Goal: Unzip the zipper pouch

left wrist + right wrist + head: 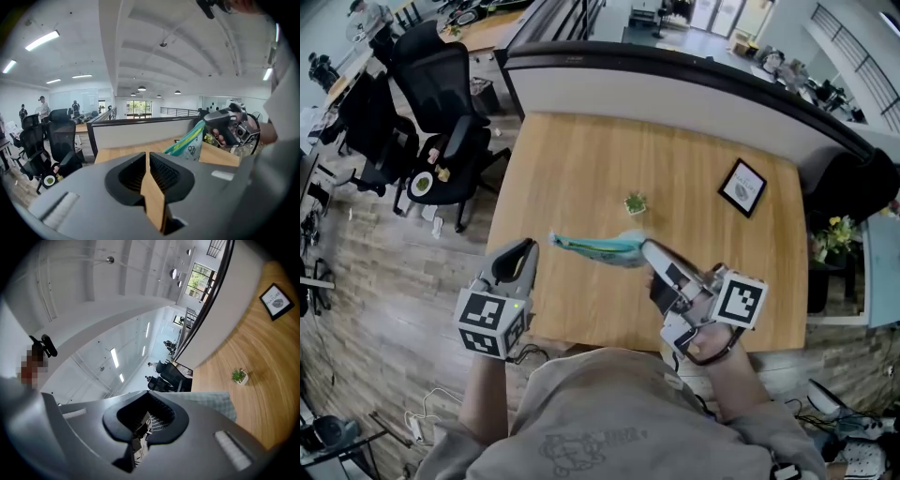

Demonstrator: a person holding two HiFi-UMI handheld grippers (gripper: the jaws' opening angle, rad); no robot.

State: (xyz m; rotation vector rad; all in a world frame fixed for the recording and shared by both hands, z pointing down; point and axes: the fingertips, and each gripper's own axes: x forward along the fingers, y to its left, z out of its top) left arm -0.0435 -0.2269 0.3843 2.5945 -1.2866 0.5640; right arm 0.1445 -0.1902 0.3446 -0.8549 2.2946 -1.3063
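Pouch (596,247) gripped by right gripper (648,249), left gripper (527,247) apart

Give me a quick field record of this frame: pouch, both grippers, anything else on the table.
pouch: teal zipper pouch, stretched out to the left from the right gripper, over the table
right gripper: shut on one end of the zipper pouch
left gripper: jaws slightly apart, nothing between them, short of the pouch's free end
zipper: cannot tell whether it is open or closed
other items: small potted plant and framed picture on the table, both apart from the pouch
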